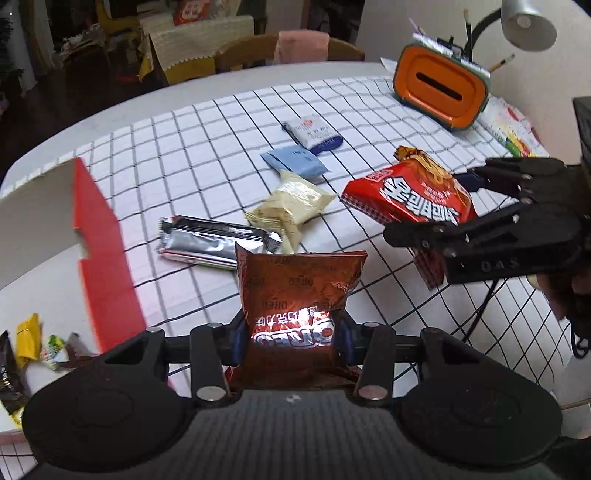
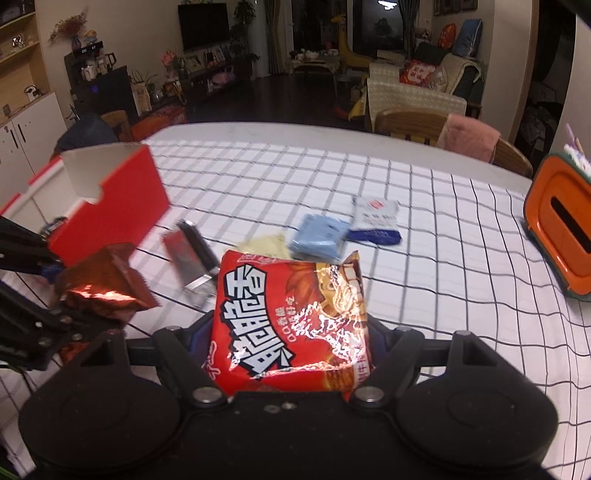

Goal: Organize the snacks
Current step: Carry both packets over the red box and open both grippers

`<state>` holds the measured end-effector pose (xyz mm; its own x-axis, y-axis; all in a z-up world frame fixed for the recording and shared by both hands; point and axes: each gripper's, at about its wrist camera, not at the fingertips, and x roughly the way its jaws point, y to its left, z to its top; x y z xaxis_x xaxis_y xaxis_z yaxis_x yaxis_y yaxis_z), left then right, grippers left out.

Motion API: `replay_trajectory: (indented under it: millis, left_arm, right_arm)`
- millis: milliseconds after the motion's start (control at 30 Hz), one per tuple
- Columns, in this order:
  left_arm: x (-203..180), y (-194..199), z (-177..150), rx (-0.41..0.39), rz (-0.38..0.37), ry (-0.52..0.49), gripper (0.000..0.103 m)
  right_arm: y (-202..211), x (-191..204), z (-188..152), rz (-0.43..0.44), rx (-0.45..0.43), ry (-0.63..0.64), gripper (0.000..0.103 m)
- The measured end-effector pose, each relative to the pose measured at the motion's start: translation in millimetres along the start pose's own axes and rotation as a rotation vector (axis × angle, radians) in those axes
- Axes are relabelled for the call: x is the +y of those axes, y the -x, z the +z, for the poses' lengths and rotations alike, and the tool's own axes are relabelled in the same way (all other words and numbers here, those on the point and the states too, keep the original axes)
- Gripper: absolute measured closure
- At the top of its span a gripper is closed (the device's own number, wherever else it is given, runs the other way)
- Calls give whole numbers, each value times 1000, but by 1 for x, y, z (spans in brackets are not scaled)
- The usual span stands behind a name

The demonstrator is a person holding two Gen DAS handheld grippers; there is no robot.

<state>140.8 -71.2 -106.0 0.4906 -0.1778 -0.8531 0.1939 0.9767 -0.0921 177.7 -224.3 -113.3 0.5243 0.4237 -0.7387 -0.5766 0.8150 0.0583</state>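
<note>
Left wrist view: my left gripper (image 1: 291, 341) clamps the Oreo pack (image 1: 295, 291), right gripper (image 2: 291, 354) clamps the red noodle bag (image 2: 288, 321); carry step, next swing both left to the red box (image 2: 110, 214).

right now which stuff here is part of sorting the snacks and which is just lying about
Job: Oreo pack in left gripper, red noodle snack bag in right gripper, silver bar, cream packet, blue packet, white packet, red box.

Lying about: orange tissue box, desk lamp.
</note>
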Motion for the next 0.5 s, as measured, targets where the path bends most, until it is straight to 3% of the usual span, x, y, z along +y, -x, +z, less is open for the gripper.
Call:
replay_trajectory:
  millis: [500]
  left_arm:
    - [76,76,-23,-121,58,80,58]
  right_arm:
    - [36,114,39,43,-77,76,26]
